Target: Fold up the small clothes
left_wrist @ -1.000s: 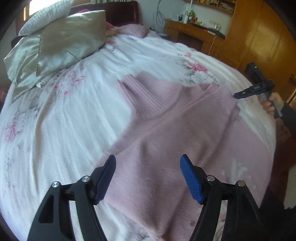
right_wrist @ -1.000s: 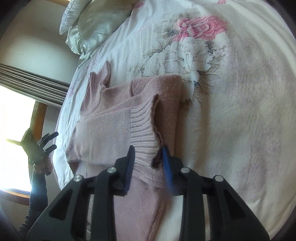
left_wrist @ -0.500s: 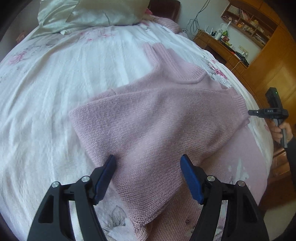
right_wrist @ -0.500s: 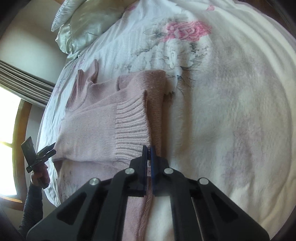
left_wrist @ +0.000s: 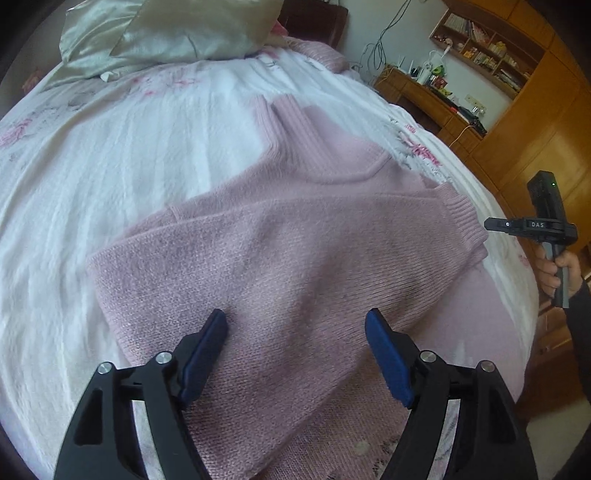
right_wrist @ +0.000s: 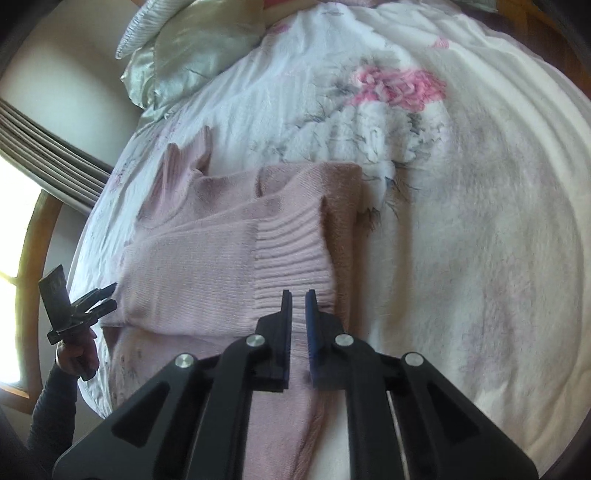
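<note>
Sweater (left_wrist: 295, 251), pink knit, lay on the floral bedspread (left_wrist: 110, 166) with one sleeve folded across its body. Left gripper (left_wrist: 295, 332) hovered above it, fingers spread wide, holding nothing. Right gripper (right_wrist: 298, 306) stood nearly closed, narrowly gapped, empty over the ribbed cuff (right_wrist: 288, 251)

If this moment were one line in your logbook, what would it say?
stage: sleeves folded | pink sweater: on bed, sleeve across body | left gripper: open above sweater | right gripper: slightly parted over ribbed cuff, holding nothing

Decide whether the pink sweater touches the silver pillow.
Apart. The left wrist view shows bare bedspread between the sweater and the pillow.
</note>
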The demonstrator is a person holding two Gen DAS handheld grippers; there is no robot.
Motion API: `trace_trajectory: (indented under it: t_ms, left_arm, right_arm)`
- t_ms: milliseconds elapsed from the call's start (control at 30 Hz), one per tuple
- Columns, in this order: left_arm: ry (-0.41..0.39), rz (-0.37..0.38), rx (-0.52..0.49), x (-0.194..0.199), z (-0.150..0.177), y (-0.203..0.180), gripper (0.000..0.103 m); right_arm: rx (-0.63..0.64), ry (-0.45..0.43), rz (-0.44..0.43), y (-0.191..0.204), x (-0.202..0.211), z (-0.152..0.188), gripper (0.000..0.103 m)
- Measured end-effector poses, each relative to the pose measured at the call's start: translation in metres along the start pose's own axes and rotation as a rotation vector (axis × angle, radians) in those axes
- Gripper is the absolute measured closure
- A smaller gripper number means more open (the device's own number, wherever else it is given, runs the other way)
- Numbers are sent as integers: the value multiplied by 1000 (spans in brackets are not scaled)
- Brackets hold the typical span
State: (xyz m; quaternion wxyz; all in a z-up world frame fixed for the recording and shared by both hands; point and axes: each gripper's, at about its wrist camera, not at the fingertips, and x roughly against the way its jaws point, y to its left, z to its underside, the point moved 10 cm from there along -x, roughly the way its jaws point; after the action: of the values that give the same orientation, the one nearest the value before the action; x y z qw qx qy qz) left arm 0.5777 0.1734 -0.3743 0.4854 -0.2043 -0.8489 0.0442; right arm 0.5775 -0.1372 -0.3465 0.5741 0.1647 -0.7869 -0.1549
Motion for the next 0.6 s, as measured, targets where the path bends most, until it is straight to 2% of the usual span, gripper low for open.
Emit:
trace_trajectory:
  t_ms: [100,200,267,300,367,400,433,500,600]
  left_arm:
    - [13,-10,-23,0,-1,-6,21]
    - [-36,80,17,22,-16,-12,21]
    - [-69,96,46,28,-28,-6,19]
    - [-43,71,59,21,-29,1,18]
    - [76,-42,73,-3,-20,24,18]
    - [108,-61,72,-9,-19,30,19]
    - [110,-43,64,-8,-24,29,19]
    - [69,-4,25,5,-48,22,19]
    - [-21,81,17,15,-100,16,18]
  right_arm:
    - [11,27,25,-6,-4,3,95]
    - [48,-47,-62,17,20,-6,94]
    - [69,-59,-105,29,22,-13,86]
    - [70,-34,-100,30,13,-14,85]
    - [52,55,-35,15,-11,-8,85]
    - [44,107,29,2,-24,-6,88]
    - [46,122,53,-3,-27,-6,93]
    - [86,94,34,9,-16,-17,87]
    - [119,16,-79,50,1,-55,85]
